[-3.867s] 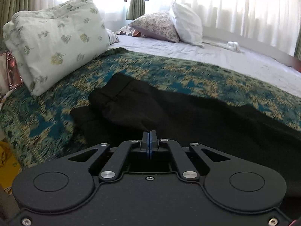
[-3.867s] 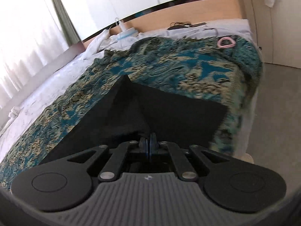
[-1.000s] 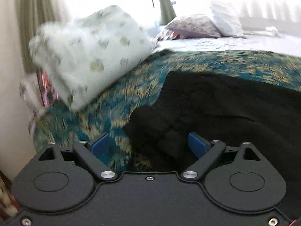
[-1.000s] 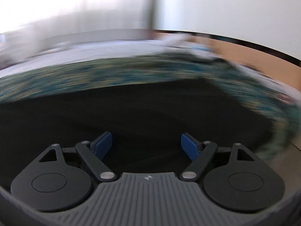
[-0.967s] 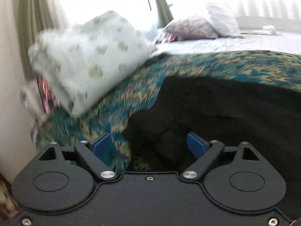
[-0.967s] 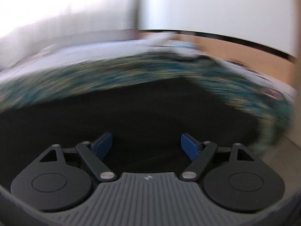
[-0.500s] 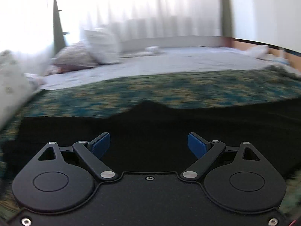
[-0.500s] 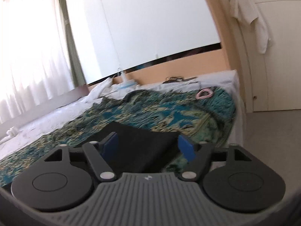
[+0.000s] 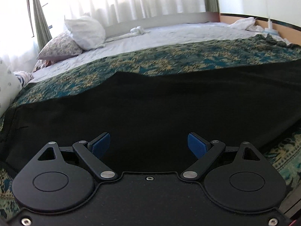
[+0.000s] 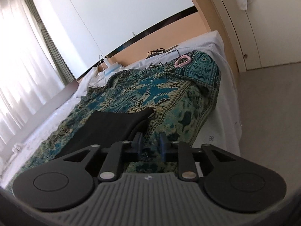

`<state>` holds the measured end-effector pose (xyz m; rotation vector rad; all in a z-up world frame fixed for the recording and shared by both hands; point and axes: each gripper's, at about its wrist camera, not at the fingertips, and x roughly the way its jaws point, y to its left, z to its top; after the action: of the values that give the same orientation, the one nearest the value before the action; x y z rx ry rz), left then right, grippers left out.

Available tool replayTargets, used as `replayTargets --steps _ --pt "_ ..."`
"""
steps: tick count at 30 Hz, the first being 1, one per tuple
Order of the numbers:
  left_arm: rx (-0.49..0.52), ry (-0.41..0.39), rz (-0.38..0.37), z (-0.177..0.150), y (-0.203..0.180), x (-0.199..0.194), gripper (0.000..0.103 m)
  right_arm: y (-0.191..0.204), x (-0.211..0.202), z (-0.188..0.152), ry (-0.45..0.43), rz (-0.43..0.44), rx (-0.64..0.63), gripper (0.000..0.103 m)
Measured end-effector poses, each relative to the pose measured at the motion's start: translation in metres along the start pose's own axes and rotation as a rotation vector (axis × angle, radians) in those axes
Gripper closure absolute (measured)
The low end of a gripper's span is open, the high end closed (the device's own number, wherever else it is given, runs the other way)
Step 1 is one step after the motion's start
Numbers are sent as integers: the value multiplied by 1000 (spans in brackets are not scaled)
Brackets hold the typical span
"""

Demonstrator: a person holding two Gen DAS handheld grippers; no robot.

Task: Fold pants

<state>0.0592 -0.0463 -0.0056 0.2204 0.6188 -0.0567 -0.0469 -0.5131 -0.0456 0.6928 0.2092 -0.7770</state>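
Observation:
Black pants (image 9: pixel 150 103) lie lengthwise across a teal and gold patterned blanket (image 9: pixel 169 64) on the bed. My left gripper (image 9: pixel 149 144) hovers low over their middle, open, its blue pads (image 9: pixel 101 144) wide apart with only flat black cloth beyond them. In the right wrist view the pants' narrow leg end (image 10: pixel 109 128) lies left of my right gripper (image 10: pixel 150 144). Its jaws are closing, a narrow gap is left, and only blanket (image 10: pixel 169 98) shows between the pads. The left pad (image 10: pixel 138 143) sits right beside the pants' edge.
Pillows (image 9: pixel 84 32) and a floral folded duvet (image 9: pixel 7 92) lie at the left end of the bed. A white sheet (image 9: pixel 169 35) covers its far side. A pink ring (image 10: pixel 181 60) and cables (image 10: pixel 160 51) lie near the headboard. The bed edge drops to the floor (image 10: pixel 269 103).
The left view swung from the waist end by the floral duvet to the pants' middle, jaws still wide. The right gripper rolled and turned toward the leg end, and its jaws narrowed.

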Motion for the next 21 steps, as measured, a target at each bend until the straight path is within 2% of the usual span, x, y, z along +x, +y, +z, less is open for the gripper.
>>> replayTargets --steps 2,10,11,12,13,15,18,21 --pt "-4 3 6 -3 2 -1 13 1 -1 0 -4 13 13 65" --pt "-10 4 14 -3 5 1 13 1 -12 -2 -34 45 37 66" --pt "-9 5 15 -2 4 1 13 1 -13 -2 -37 52 37 71" --pt "-9 6 16 -3 4 1 13 1 -13 -2 -38 60 33 82" --pt "-8 6 16 -3 4 1 13 2 -15 -3 -43 64 31 86" --pt "-7 7 17 -3 4 2 13 4 -15 -3 -45 72 20 87" --pt "-9 8 19 -3 4 2 12 6 -6 -4 4 53 23 90" --pt "-12 9 20 -3 4 4 12 5 1 -3 36 80 30 89"
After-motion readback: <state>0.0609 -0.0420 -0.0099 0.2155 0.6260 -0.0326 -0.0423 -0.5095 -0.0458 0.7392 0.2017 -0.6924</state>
